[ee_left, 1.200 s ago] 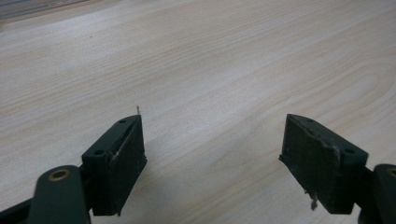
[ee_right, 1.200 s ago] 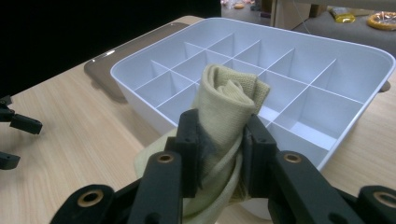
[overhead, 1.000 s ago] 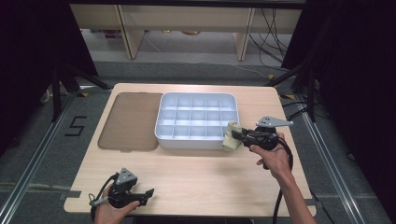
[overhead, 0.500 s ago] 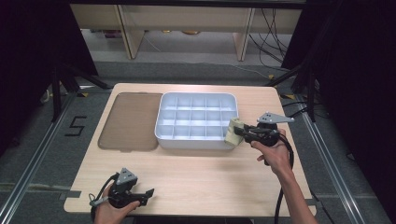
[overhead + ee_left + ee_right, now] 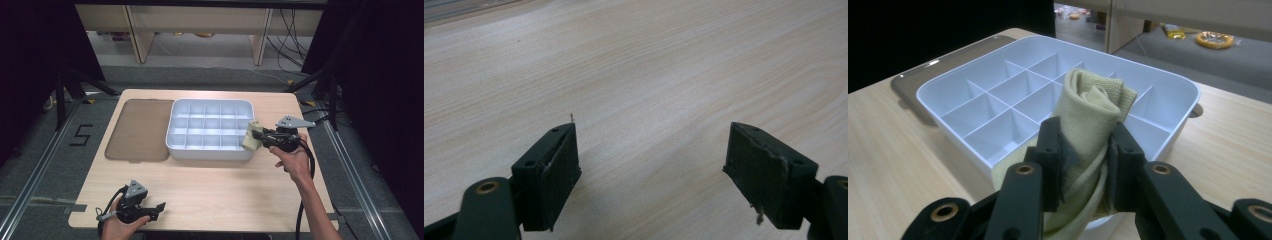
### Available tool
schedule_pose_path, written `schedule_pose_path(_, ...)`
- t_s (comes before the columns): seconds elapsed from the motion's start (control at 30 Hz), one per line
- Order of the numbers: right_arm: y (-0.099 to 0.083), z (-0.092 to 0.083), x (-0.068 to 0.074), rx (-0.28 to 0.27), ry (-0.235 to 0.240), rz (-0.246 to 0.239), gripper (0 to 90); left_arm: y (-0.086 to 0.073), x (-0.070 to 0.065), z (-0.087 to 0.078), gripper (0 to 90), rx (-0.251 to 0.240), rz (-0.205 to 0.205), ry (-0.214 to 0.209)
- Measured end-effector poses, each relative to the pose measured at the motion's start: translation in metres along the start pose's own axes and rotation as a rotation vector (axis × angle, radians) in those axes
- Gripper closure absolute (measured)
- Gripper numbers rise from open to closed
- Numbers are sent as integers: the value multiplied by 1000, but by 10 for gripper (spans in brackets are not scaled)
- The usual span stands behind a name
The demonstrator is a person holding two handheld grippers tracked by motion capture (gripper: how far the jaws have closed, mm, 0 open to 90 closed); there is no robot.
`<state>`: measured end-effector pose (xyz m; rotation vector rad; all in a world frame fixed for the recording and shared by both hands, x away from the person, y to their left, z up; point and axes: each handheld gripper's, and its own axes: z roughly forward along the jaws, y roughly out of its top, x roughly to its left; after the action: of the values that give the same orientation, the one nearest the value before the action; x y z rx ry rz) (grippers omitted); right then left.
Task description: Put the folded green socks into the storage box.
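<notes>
A rolled pale yellow-green cloth [image 5: 1093, 120] is clamped between the jaws of my right gripper [image 5: 1083, 150], which is shut on it. In the high view the cloth [image 5: 251, 136] hangs just above the right front corner of the white divided tray [image 5: 210, 150], with the right gripper [image 5: 260, 137] behind it, pointing left. The tray [image 5: 948, 85] has several empty square compartments. My left gripper [image 5: 157, 206] rests low at the table's front left, held in a hand. Its jaws [image 5: 654, 175] stand wide open over bare wood with nothing between them.
A flat brown lid [image 5: 137, 130] lies on the table to the left of the tray. The wooden table [image 5: 225, 185] has bare room in front of the tray. Cables trail from both grippers. Shelving legs and wires stand beyond the far edge.
The right gripper with the cloth has shifted slightly up and toward the tray's right front corner. The left gripper has stayed where it was.
</notes>
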<state>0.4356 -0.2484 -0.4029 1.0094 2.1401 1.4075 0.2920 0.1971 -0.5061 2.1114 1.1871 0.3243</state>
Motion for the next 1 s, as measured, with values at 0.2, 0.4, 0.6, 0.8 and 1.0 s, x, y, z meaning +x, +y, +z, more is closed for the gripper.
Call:
schedule_pose_path(0.2, 0, 8, -1, 1, -27, 5, 721, 0, 0, 0, 210, -2, -3, 1)
schedule_pose_path(0.4, 1, 17, -4, 20, -61, -1, 720, 0, 0, 0, 210, -1, -3, -1)
schedule_pose_path(0.6, -1, 29, -6, 41, -98, -44, 718, 0, -1, 1, 210, -6, 2, -2)
schedule_pose_path(0.8, -2, 38, -7, 61, -138, -104, 718, 0, -1, 1, 210, -8, 1, -3)
schedule_pose_path(1.0, -4, 46, -7, 96, -152, -135, 717, 0, -1, 1, 210, -7, 2, 1)
